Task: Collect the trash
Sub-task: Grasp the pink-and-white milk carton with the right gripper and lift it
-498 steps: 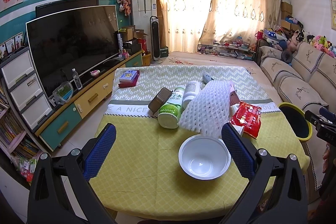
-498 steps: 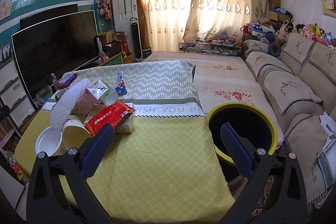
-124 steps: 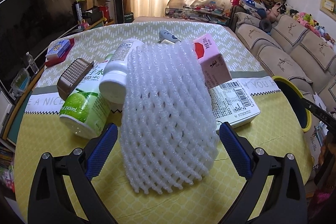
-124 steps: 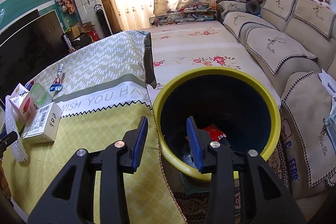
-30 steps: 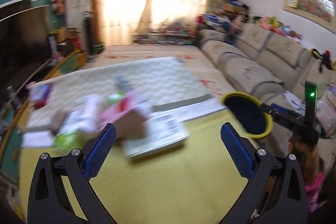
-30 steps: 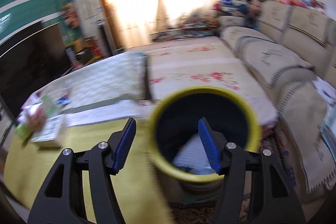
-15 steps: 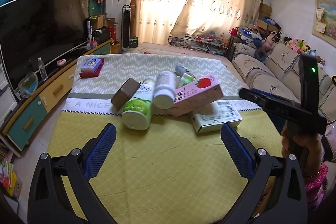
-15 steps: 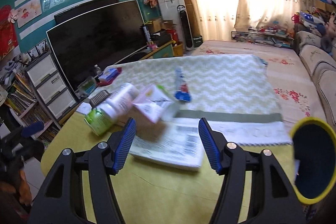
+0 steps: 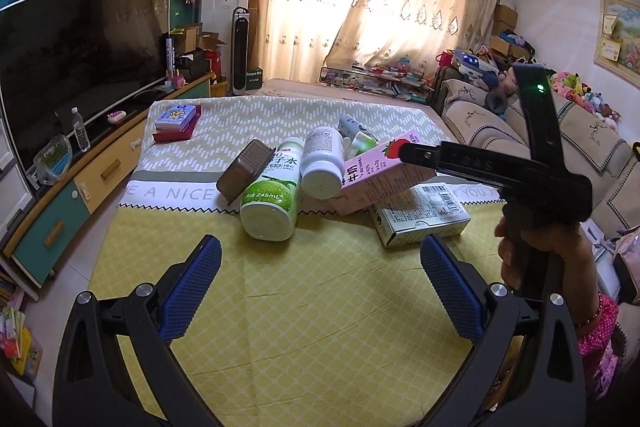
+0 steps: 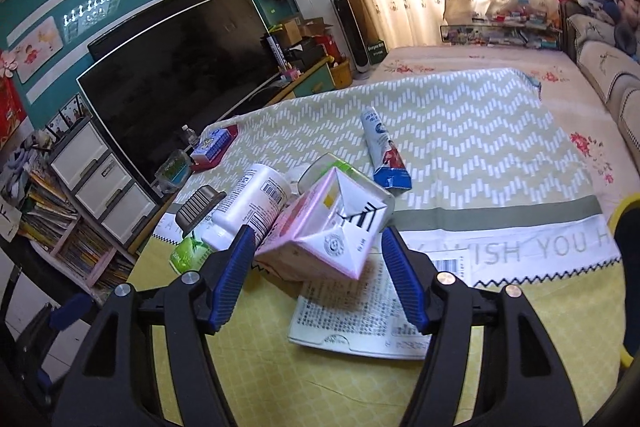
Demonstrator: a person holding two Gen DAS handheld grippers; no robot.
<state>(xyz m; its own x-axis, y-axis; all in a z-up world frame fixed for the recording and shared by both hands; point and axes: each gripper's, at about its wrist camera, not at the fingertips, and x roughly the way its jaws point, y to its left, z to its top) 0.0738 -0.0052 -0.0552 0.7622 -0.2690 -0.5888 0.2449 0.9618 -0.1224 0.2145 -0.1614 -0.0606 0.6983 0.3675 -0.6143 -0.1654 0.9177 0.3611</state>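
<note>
Now the right gripper [image 10: 316, 259], jaws apart and just opening wider, is swinging back from the bin to the pink milk carton [image 10: 328, 231], while the left gripper [image 9: 320, 287] is waiting wide open.

Left gripper [image 9: 320, 283] fingers wide apart; right gripper [image 10: 318, 267] fingers parted, nothing pinched, angled downward

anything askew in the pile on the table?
Yes. The pink strawberry milk carton lies tilted, propped on the flat white printed box. The green juice bottle and white pill bottle lie on their sides.
</note>
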